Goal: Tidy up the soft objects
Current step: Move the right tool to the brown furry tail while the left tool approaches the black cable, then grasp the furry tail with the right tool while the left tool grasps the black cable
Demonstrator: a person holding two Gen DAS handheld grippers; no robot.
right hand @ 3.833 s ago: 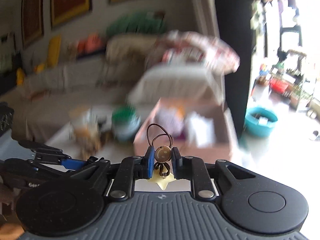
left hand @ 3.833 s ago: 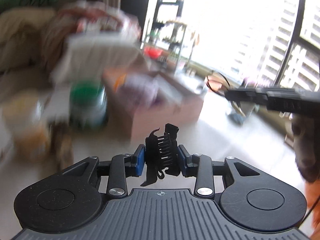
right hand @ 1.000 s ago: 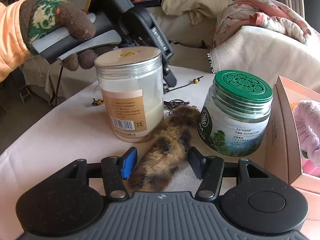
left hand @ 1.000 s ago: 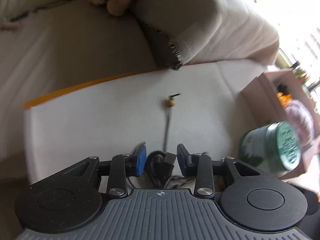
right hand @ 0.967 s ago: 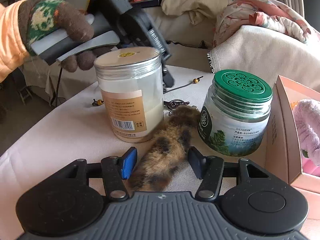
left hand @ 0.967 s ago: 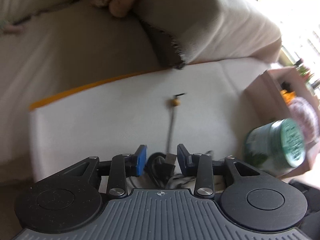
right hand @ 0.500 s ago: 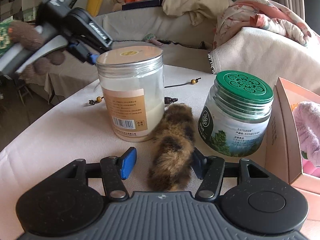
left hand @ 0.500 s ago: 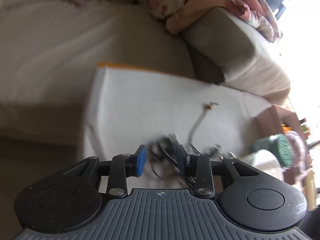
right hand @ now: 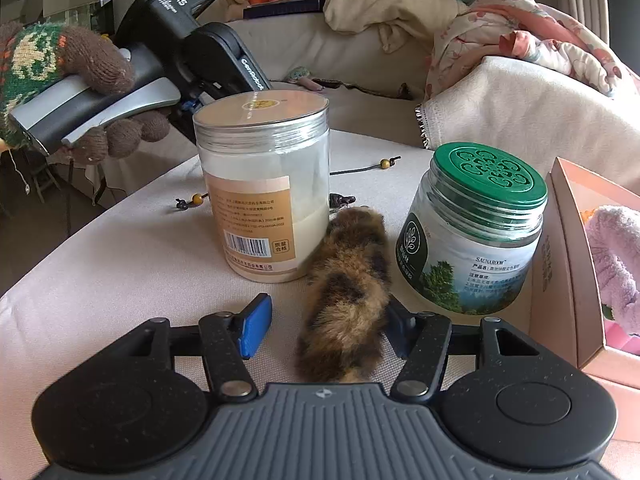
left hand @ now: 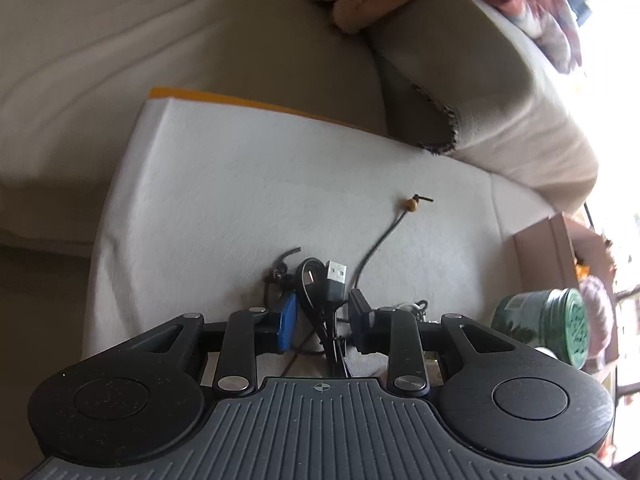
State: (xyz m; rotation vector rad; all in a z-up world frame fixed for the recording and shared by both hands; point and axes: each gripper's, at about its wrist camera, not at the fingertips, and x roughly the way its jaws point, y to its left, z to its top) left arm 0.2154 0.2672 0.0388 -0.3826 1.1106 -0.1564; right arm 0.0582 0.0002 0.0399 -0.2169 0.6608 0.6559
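A brown and black furry tail [right hand: 348, 280] lies on the white cloth between the clear jar [right hand: 264, 184] and the green-lidded jar [right hand: 476, 232]. My right gripper [right hand: 326, 320] is open around its near end; its right finger touches the fur. My left gripper [left hand: 322, 312] is open over a coiled black USB cable [left hand: 326, 280] on the cloth. A black cord with a wooden bead [left hand: 412, 205] runs away from it. The left gripper's body [right hand: 192, 40] shows behind the clear jar.
A pink cardboard box [right hand: 568, 264] holding a pink plush [right hand: 616, 256] stands at the right. A beige sofa [left hand: 200, 40] with blankets [right hand: 520, 80] lies behind the table. The green jar [left hand: 556, 324] shows at the left view's right edge.
My left gripper has swung back down toward the cable, which sits clearly between its open fingers. My right gripper has shifted so the tail rests against its right finger.
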